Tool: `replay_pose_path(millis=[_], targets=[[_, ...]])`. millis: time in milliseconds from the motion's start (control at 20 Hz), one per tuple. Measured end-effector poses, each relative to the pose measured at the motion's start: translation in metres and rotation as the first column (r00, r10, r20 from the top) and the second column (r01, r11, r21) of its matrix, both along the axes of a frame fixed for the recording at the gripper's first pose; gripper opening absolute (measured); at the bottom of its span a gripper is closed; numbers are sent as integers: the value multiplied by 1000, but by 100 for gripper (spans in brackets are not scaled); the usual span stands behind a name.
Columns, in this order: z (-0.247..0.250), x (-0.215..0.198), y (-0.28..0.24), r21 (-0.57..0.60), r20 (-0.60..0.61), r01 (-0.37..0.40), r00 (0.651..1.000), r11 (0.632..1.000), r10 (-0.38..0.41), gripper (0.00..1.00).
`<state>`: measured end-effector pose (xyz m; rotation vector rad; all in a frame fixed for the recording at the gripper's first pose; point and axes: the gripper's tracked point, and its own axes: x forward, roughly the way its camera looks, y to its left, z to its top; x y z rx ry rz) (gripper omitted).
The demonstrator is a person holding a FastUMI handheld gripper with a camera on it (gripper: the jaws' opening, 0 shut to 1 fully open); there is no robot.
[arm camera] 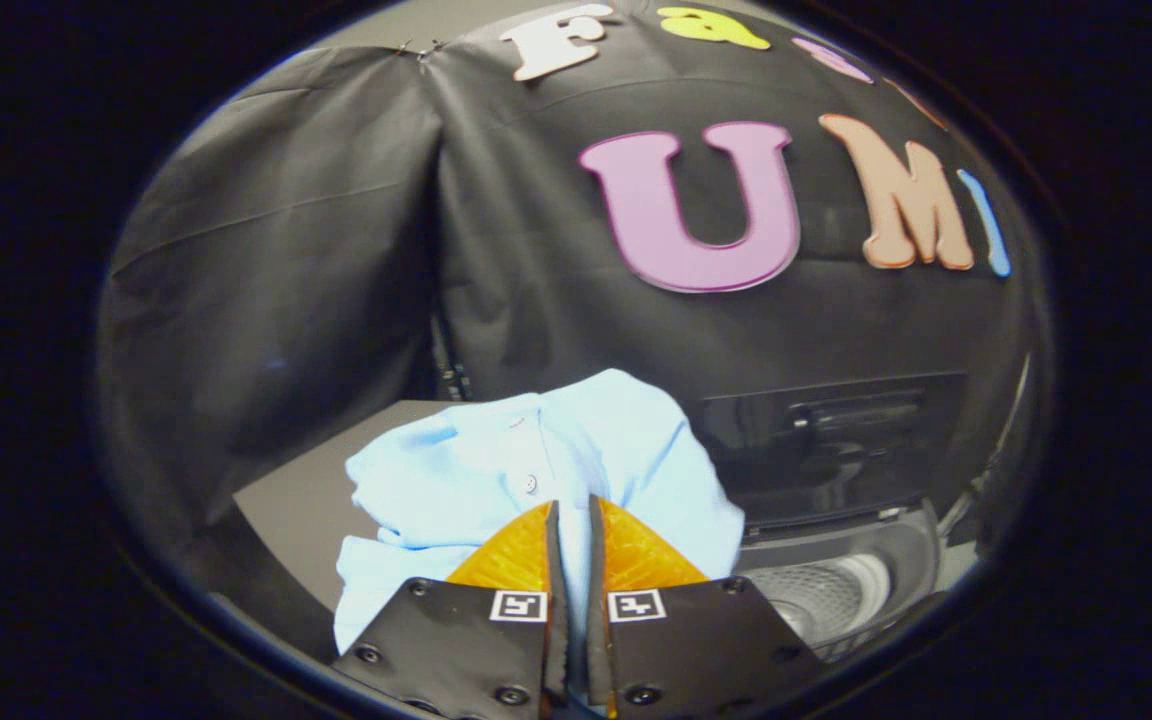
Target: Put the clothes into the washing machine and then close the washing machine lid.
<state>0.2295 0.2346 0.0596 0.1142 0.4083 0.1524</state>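
So the hand-held gripper (572,520) is clamped tight on the light blue shirt (536,470), fabric pinched between both fingers and bunching up just ahead of them. It's lifted over the grey worktop (296,500), with the washing machine (836,560) open just beside it, lid (836,440) up.
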Motion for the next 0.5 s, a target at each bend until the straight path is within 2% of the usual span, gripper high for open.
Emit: replay_pose_path(millis=[100, 250, 350, 500], targets=[[-2, 4, -63, -89, 6, 122, 993, 989, -122, 8], [-10, -3, -143, -215, -1, 275, 960, 937, -281, 29], [-9, -9, -167, -213, 16, 323, 945, 922, -327, 29], [-13, -17, -176, -175, 8, 346, 937, 922, -350, 28]])
